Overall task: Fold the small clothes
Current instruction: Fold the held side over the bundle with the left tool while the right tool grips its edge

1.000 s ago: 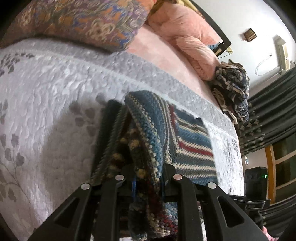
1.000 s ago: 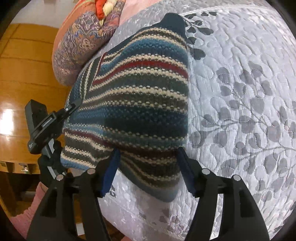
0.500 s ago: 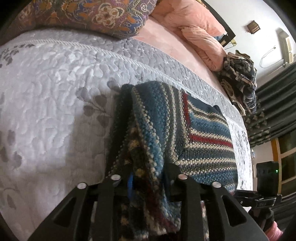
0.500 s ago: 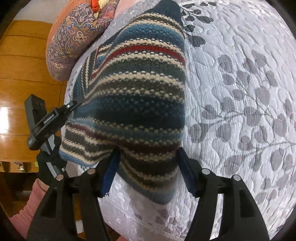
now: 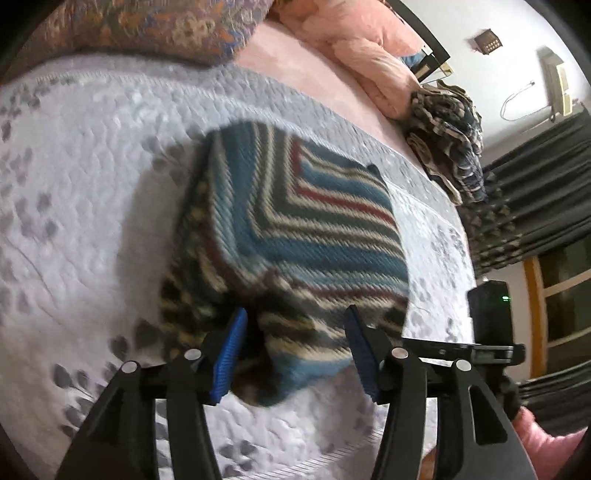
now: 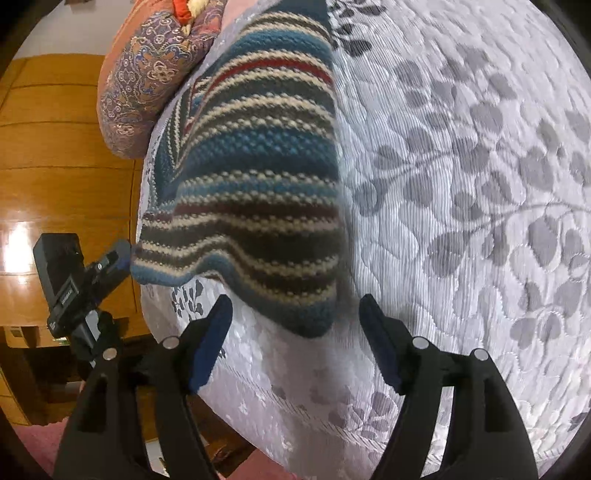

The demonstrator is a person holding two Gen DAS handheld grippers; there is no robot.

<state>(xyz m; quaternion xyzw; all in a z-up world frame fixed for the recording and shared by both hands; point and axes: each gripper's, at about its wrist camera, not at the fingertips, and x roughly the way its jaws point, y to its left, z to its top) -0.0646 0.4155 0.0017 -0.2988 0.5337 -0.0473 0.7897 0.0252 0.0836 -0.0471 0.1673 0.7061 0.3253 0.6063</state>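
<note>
A small striped knit sweater [image 5: 295, 229], blue, cream, dark and red, lies folded on the grey leaf-patterned bedspread [image 5: 92, 184]. My left gripper [image 5: 293, 332] is open, its blue pads standing either side of the sweater's near folded edge, not closed on it. In the right wrist view the same sweater [image 6: 258, 177] lies flat and my right gripper [image 6: 295, 317] is open just short of its near corner, which hangs slightly between the pads. The other gripper [image 6: 92, 273] shows at the left beside the sweater's edge.
A patterned cushion [image 5: 155, 26] and pink pillows [image 5: 362, 55] lie at the bed's far side. A heap of dark checked clothes [image 5: 447, 133] sits at the far right. The bed's front edge [image 6: 258, 398] drops to a wooden floor [image 6: 55, 147]. Dark curtains [image 5: 535, 184] hang beyond.
My left gripper has opened and let go of the sweater's folded edge, which now lies on the bed. The right gripper has drawn back slightly, staying open.
</note>
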